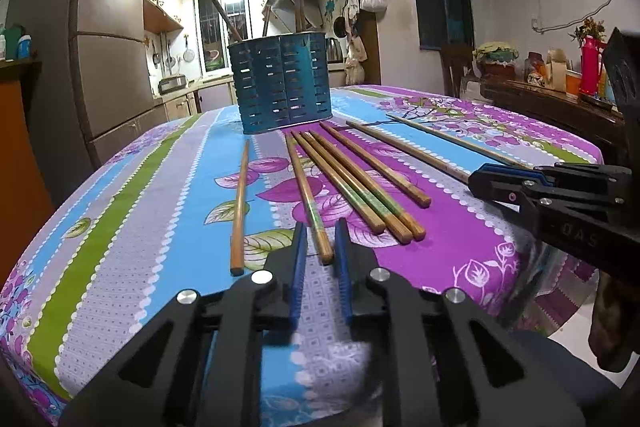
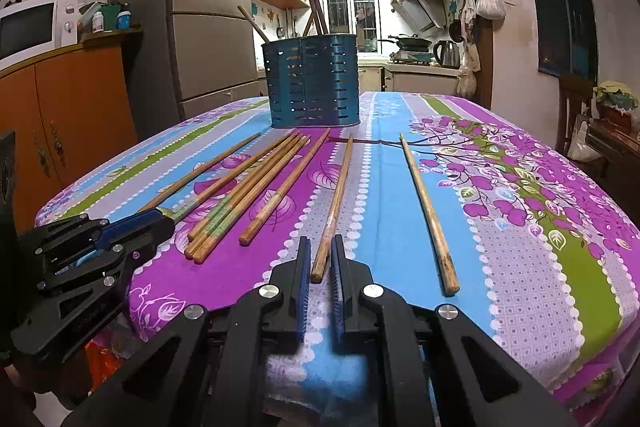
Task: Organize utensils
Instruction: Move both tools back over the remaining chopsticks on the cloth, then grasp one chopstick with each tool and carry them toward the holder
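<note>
Room: you face a small kitchen, with a desk (image 1: 120, 211) under a flowered cloth of purple, blue and green.
Holder: the blue slotted utensil holder (image 1: 282, 83) stands at the desk's far side, with a few chopsticks already upright in it.
Progress: early, in my judgement; eight chopsticks lie loose on the cloth before the holder, so most of the sorting is left.
Left tongs: your left tongs (image 1: 321, 247) are narrowed around the near end of a green-banded chopstick (image 1: 308, 195). The pads look close on it, though I cannot be sure they press yet.
Right tongs: your right tongs (image 2: 321, 261) are drawn in just as tight on the near end of a plain chopstick (image 2: 334, 207), lying apart from the cluster (image 2: 248, 187) to its left.
</note>
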Motion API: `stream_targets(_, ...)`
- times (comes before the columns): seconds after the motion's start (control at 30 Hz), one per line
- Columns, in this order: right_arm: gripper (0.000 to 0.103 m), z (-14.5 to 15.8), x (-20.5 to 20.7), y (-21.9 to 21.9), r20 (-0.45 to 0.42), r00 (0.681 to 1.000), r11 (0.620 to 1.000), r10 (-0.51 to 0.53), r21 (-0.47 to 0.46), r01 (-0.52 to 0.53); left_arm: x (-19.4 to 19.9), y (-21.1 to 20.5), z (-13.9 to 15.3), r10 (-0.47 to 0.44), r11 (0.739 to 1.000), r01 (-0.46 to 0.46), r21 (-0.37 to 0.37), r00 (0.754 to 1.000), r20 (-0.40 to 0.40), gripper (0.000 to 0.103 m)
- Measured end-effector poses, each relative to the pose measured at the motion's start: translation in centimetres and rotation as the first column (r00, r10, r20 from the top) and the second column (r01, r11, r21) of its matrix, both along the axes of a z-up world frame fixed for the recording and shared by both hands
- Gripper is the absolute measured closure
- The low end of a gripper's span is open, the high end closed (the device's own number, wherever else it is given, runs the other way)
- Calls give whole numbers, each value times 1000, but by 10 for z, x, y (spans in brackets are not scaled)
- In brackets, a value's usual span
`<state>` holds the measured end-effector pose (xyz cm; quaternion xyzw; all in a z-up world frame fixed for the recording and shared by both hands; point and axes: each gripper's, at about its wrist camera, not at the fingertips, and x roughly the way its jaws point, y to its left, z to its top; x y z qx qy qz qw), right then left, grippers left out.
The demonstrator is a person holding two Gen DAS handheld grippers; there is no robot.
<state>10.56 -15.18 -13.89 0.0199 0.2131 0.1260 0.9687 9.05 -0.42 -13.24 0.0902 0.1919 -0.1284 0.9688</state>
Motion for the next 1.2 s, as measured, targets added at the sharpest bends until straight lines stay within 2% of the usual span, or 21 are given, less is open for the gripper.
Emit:
stream_targets(0.3,93,-4,-5,-1,35,999,1000,-17,15,16,0,0,-2,9,1000,-9,-25,1000,19,90)
stream_targets(0.43,95,-6,-7,-3,44,999,999,-28,45,26,0,0,-2,22,999,-21,-35,1000,16,95)
stream_targets(0.67,96,2,-13,-7,64,998,999,-29,48,26,-2,-1,2,30,999,-30,-43,999,18,97)
stream_targets(0.77,96,16,-21,-11,96,995,999,-31,32,28,-7,0,12,29,999,-27,-41,999,44,97)
stream_targets(0.93,96,49,-39,-21,183,983,1000,-26,8,25,-16,7,46,36,998,-28,-61,992,122,97)
stream_targets(1.1,96,95,-47,-26,299,954,999,15,-33,-5,-17,11,86,24,998,-9,-70,977,214,97)
stream_targets(1.2,96,121,-39,-30,339,940,999,44,-39,-33,-10,12,109,8,997,13,-80,969,248,98)
